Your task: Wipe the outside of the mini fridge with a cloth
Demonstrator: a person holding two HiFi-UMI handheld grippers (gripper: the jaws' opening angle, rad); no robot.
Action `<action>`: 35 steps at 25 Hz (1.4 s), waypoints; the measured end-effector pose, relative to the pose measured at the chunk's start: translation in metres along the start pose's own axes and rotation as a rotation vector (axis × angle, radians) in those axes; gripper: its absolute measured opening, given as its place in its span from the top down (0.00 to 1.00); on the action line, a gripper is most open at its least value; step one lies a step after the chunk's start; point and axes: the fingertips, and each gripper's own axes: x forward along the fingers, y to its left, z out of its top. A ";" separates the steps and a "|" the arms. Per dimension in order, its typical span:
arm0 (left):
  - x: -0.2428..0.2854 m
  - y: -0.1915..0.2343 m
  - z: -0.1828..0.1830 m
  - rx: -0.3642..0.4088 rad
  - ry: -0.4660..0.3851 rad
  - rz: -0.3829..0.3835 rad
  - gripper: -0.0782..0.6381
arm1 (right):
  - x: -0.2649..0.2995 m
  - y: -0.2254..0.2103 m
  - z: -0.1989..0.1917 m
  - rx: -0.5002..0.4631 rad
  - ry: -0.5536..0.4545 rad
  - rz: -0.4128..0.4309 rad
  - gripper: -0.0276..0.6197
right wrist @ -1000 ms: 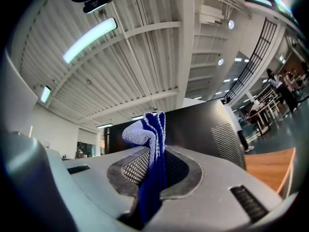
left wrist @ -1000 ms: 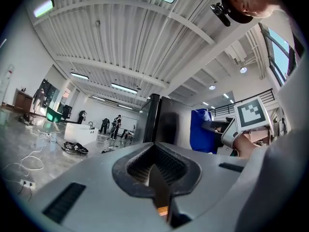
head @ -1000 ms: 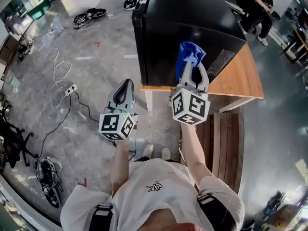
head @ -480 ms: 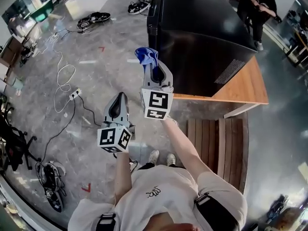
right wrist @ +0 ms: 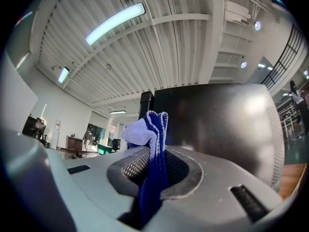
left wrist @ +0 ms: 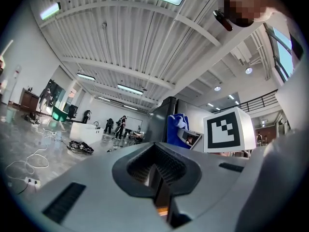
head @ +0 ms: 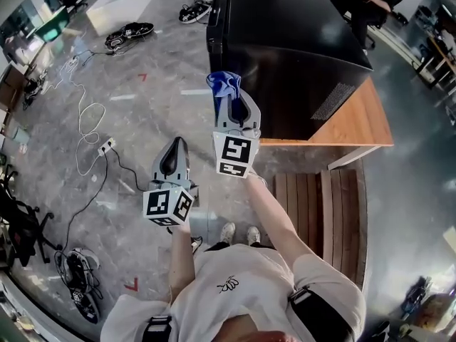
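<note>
1. Jaws of our right gripper pinch a blue cloth near the black mini fridge, which stands on a wooden surface.
2. Our left gripper hangs lower, jaws pressed together on nothing.

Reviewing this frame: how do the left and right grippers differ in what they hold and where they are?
The right gripper is shut on the blue cloth, while the left gripper is shut on nothing. The right gripper sits higher, close beside the mini fridge; the left gripper hangs lower, over the floor, away from the fridge. Both have their jaws together.
</note>
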 end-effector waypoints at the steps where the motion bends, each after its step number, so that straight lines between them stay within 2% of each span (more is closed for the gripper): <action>1: 0.003 -0.005 -0.001 0.000 0.000 -0.012 0.88 | -0.002 -0.008 0.001 0.000 -0.002 -0.013 0.86; 16: 0.045 -0.101 -0.022 0.008 0.043 -0.196 0.88 | -0.046 -0.169 0.005 -0.079 0.003 -0.260 0.86; 23: 0.053 -0.132 -0.027 0.011 0.043 -0.239 0.88 | -0.063 -0.226 0.007 -0.137 0.012 -0.337 0.86; 35: 0.064 -0.162 -0.034 0.027 0.064 -0.270 0.88 | -0.081 -0.304 0.005 -0.126 0.031 -0.452 0.86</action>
